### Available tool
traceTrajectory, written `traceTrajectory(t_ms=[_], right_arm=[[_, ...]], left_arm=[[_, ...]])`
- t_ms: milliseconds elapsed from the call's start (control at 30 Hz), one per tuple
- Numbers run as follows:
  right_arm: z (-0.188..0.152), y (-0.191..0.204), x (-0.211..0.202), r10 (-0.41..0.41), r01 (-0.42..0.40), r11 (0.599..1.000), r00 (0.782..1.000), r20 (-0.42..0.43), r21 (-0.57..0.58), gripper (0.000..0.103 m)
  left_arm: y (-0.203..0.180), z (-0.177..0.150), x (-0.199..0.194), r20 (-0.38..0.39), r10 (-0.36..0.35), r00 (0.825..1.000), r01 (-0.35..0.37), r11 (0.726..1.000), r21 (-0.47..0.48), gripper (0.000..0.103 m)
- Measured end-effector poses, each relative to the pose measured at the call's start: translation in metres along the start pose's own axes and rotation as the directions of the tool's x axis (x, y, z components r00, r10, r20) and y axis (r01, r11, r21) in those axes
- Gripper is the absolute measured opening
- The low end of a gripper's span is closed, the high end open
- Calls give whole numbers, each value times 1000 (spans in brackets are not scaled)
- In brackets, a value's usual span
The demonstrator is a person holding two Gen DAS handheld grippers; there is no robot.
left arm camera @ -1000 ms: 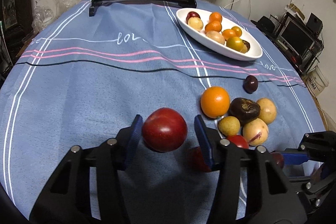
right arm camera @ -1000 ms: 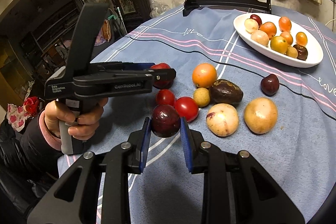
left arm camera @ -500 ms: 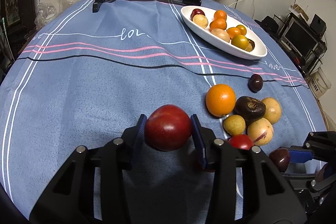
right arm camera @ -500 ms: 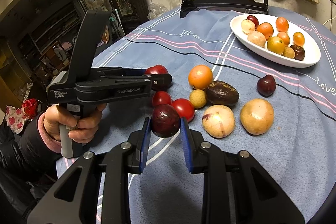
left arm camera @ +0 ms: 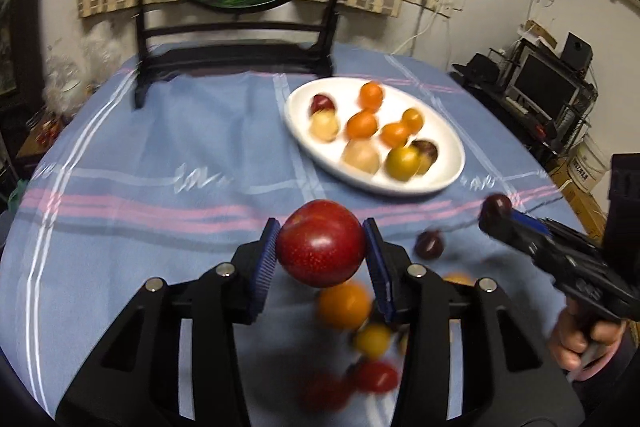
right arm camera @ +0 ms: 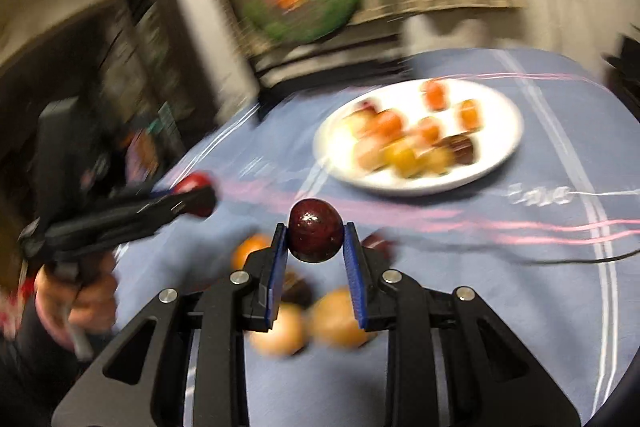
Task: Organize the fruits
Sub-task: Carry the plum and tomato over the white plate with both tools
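A red plum (left arm camera: pixel 321 254) is clamped in the left gripper (left arm camera: pixel 322 259) — a dark plum (right arm camera: pixel 316 235) is pinched in the right gripper (right arm camera: pixel 316 247) — both held above the blue tablecloth (left arm camera: pixel 160 227).

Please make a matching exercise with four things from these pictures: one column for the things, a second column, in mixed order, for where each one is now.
Things:
1. red apple
2. dark plum
3. large orange
4. yellow-green fruit

Places:
A. on the white plate
B. between the left gripper pads
C. on the blue tablecloth
D. between the right gripper pads

Pairs: 1-B, 2-D, 3-C, 4-A
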State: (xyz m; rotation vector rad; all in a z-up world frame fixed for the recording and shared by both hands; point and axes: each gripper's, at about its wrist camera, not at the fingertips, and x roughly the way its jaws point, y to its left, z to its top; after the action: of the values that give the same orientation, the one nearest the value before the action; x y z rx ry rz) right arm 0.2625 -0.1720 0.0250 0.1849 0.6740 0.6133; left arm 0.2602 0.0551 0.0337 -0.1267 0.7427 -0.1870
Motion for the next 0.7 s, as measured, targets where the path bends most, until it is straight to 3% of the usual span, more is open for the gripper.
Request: traceTrajectory(t_ms=[133, 233, 433, 633, 700], right_arm=[[27, -36, 10, -105, 100, 994, 989, 106, 53, 29], [46, -54, 30, -137, 129, 989, 983, 121, 68, 29], [59, -67, 71, -164, 161, 986, 984, 76, 44, 28], [67, -74, 89, -154, 153, 988, 987, 37, 18, 29], [68, -73, 93, -161, 162, 987, 987, 25, 0, 30]], left_arm=[[-27, 38, 37, 2, -19, 1000, 19, 999, 40, 43], [-41, 58, 69, -7, -2, 1000, 3, 998, 56, 43], [-47, 79, 126, -54, 38, 998, -35, 997, 62, 43], [-42, 81, 145, -65, 49, 997, -46, 997, 57, 45], [-40, 84, 144, -61, 46, 997, -43, 998, 46, 52]])
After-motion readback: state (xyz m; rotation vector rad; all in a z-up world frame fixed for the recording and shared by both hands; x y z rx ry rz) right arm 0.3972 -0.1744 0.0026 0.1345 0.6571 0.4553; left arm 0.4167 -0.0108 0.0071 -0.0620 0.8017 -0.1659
